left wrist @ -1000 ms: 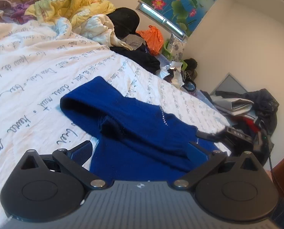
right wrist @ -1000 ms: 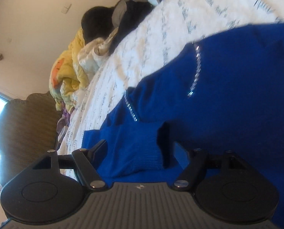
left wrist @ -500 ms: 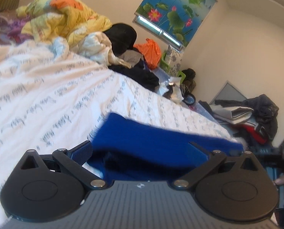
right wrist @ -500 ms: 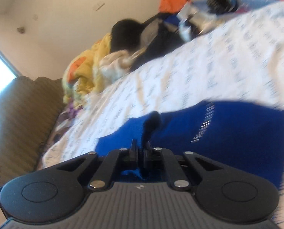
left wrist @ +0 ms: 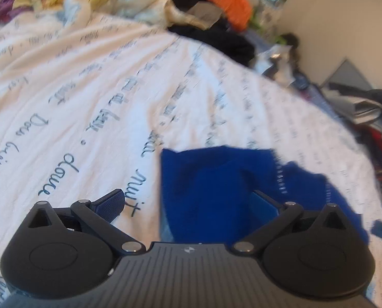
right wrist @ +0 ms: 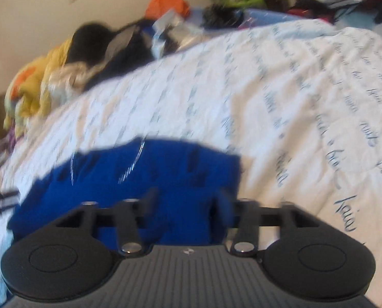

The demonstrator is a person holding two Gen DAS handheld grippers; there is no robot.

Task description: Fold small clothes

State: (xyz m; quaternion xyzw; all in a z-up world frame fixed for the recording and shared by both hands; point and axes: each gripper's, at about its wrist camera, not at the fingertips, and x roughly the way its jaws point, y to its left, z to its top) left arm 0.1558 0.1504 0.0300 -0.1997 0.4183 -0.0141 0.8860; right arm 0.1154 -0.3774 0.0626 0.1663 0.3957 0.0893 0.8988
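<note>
Left wrist view shows the left gripper spread wide over the sheet, with the folded blue garment lying flat on the bed and its left fold edge crisp. The right wrist view, blurred, shows the garment's right edge and the right gripper parted above it. Half a second ago that gripper was pinched on the cloth; the left one was already wide.

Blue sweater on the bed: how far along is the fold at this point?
Done: the blue sweater lies on the white bedspread as a compact, roughly squared bundle, edges turned in. In hand: nothing; the left gripper and right gripper both stand open over it. Left: its lower right edge looks ragged, so perhaps a tidy-up or another fold. Blur hides finer detail.
</note>
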